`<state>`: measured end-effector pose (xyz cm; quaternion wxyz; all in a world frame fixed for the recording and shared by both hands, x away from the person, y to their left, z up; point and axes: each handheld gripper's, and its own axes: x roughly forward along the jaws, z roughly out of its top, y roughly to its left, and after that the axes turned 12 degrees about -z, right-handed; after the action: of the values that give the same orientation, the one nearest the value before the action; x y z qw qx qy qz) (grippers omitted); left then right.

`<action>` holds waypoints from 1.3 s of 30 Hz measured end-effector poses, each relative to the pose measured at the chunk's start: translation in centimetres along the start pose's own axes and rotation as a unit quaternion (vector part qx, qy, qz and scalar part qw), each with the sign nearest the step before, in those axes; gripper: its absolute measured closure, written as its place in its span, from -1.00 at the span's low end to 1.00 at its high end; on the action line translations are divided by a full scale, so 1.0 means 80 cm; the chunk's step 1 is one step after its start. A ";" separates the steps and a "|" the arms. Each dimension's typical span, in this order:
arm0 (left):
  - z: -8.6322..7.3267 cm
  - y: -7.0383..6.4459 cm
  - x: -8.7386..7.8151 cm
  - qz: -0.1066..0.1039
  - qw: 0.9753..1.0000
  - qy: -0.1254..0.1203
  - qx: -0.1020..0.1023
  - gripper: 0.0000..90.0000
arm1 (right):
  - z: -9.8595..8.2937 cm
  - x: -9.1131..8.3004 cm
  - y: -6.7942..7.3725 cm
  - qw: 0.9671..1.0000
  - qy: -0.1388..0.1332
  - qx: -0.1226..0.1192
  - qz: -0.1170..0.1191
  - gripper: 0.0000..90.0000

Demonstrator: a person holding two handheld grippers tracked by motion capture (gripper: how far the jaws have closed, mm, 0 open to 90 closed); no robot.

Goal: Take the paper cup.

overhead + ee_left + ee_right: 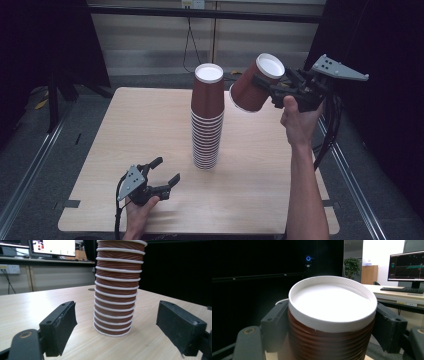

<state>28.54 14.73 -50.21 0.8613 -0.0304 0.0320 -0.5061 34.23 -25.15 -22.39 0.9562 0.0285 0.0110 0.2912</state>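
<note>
A tall stack of upside-down brown ribbed paper cups (207, 117) with white rims stands at the middle of the wooden table (125, 130). Up in the air, just right of the stack's top, my right gripper (263, 87) is shut on a single brown cup (251, 86), tilted with its white bottom facing up and right. In the right gripper view that cup (332, 307) sits between both jaws of the right gripper (332, 317). My left gripper (166, 170) rests open near the table's front left. In its own view the left gripper (117, 308) faces the stack (116, 287), which stands beyond the jaws.
Black curtains flank the table on both sides. A cable hangs down the back wall (189, 45). Metal floor rails (30, 165) run along the table's left and right. Monitors (407, 265) stand on desks in the background.
</note>
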 end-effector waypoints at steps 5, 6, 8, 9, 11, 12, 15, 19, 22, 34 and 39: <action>0.011 0.001 0.004 -0.015 1.000 0.001 0.007 -0.65 | -0.021 -0.007 -0.003 1.000 0.012 0.005 -0.002 -0.48; 0.011 0.001 0.004 -0.015 1.000 0.001 0.007 -0.64 | -0.021 -0.007 -0.003 1.000 0.012 0.005 -0.002 -0.48; 0.014 0.001 0.006 -0.016 1.000 0.007 0.012 -0.65 | -0.030 -0.010 -0.003 1.000 0.016 0.006 -0.004 -0.48; 0.016 0.002 0.005 -0.014 1.000 0.015 0.019 -0.64 | -0.033 -0.011 -0.003 1.000 0.018 0.007 -0.003 -0.48; 0.017 0.000 0.007 -0.023 1.000 0.015 0.005 -0.62 | -0.046 -0.012 -0.002 1.000 0.027 0.004 -0.001 -0.48; 0.019 0.003 0.007 -0.024 0.999 0.023 0.019 -0.62 | -0.046 -0.012 -0.002 1.000 0.027 0.004 -0.001 -0.48; 0.022 0.002 0.009 -0.035 0.999 0.020 0.010 -0.60 | -0.059 -0.013 -0.001 0.999 0.034 0.005 0.000 -0.48; 0.028 0.002 0.013 -0.044 0.999 0.016 0.005 -0.59 | -0.074 -0.013 0.000 0.999 0.043 0.011 0.003 -0.48; 0.031 0.001 0.014 -0.050 0.999 0.013 0.010 -0.59 | -0.088 -0.016 0.002 0.999 0.047 0.018 0.009 -0.48; 0.041 -0.004 0.023 -0.080 0.996 0.021 0.014 -0.62 | -0.139 -0.021 0.022 0.997 0.058 0.038 0.033 -0.48; 0.051 -0.011 0.033 -0.103 0.994 0.021 0.014 -0.62 | -0.157 -0.020 0.036 0.996 0.063 0.039 0.046 -0.48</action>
<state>29.43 12.08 -46.15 0.8040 -0.0114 0.0396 -0.5933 30.85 -23.06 -34.74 0.9372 0.0482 0.0817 0.3357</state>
